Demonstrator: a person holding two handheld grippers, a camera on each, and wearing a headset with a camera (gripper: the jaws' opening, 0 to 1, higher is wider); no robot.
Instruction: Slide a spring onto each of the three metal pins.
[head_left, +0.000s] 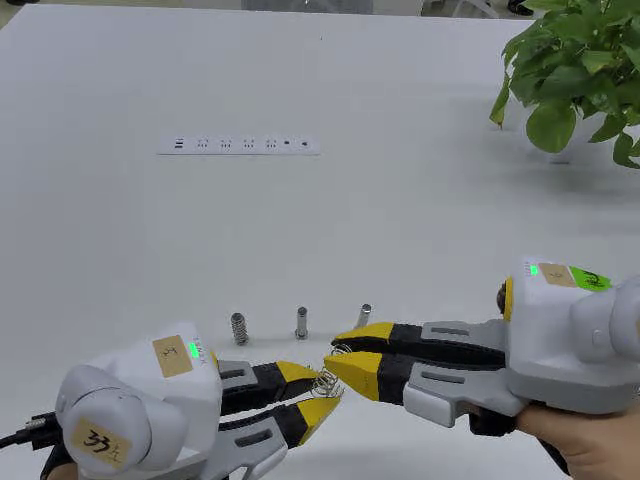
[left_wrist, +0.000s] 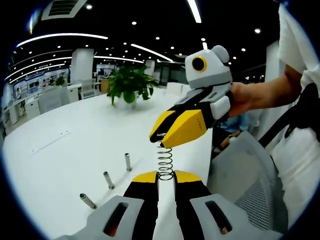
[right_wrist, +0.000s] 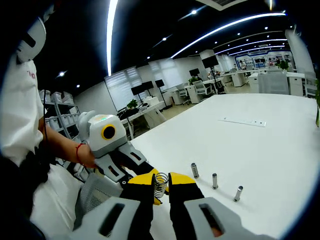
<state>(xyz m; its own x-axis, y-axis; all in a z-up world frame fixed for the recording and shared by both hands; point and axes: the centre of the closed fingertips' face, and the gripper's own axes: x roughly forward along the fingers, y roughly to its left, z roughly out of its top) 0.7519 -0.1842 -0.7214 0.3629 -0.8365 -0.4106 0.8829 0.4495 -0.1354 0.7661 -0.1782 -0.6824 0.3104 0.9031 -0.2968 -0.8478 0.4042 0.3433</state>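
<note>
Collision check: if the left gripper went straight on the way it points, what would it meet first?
Beyond the spring the left gripper grips, the right gripper: its yellow tips sit at the spring's far end, squarely in line.

Hidden: spring (left_wrist: 165, 162) ends, inside left tongs (left_wrist: 165, 176), right tongs (left_wrist: 159, 140). Cropped: plant (head_left: 580, 70).
</note>
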